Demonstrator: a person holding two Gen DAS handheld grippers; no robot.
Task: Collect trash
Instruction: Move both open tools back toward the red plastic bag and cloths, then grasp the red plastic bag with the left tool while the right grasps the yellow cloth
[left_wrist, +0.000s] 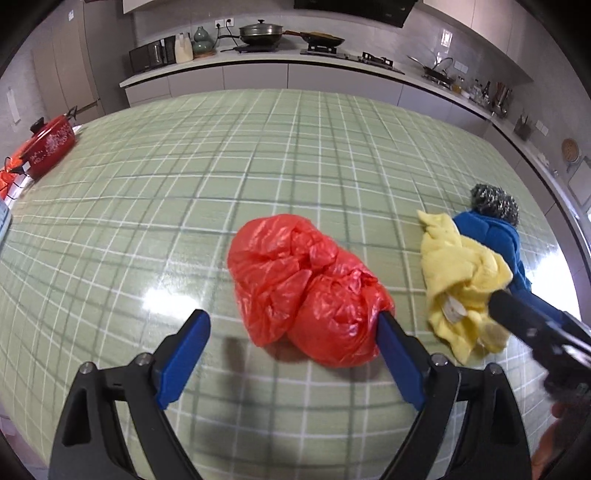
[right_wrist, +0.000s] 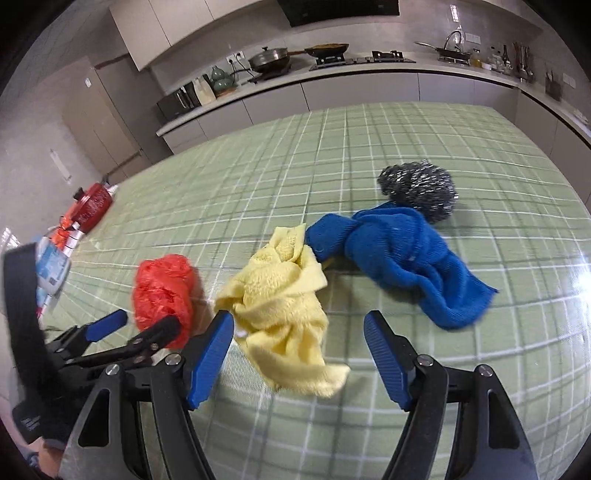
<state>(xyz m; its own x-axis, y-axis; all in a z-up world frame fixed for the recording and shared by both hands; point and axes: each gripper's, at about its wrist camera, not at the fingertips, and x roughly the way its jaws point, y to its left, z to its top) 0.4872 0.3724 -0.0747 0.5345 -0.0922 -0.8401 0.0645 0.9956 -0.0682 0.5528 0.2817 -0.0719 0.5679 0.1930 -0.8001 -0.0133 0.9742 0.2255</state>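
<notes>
A crumpled red plastic bag (left_wrist: 306, 284) lies on the green checked table (left_wrist: 221, 166). My left gripper (left_wrist: 292, 314) stands open just in front of it, and the right fingertip (left_wrist: 386, 321) touches the bag's side. To the right lie a yellow cloth (left_wrist: 458, 273), a blue cloth (left_wrist: 495, 236) and a steel wool scourer (left_wrist: 495, 203). In the right wrist view my right gripper (right_wrist: 299, 316) is open with the near end of the yellow cloth (right_wrist: 280, 302) between its fingers. The blue cloth (right_wrist: 399, 251) and scourer (right_wrist: 417, 188) lie beyond. The left gripper (right_wrist: 147, 318) sits at the red bag (right_wrist: 164, 291).
A red lidded pot (left_wrist: 51, 144) stands at the table's far left edge, with several packets (right_wrist: 51, 266) near it. Behind the table runs a kitchen counter (left_wrist: 258, 70) with pans and a hob. The right gripper's finger (left_wrist: 517, 314) reaches in over the yellow cloth.
</notes>
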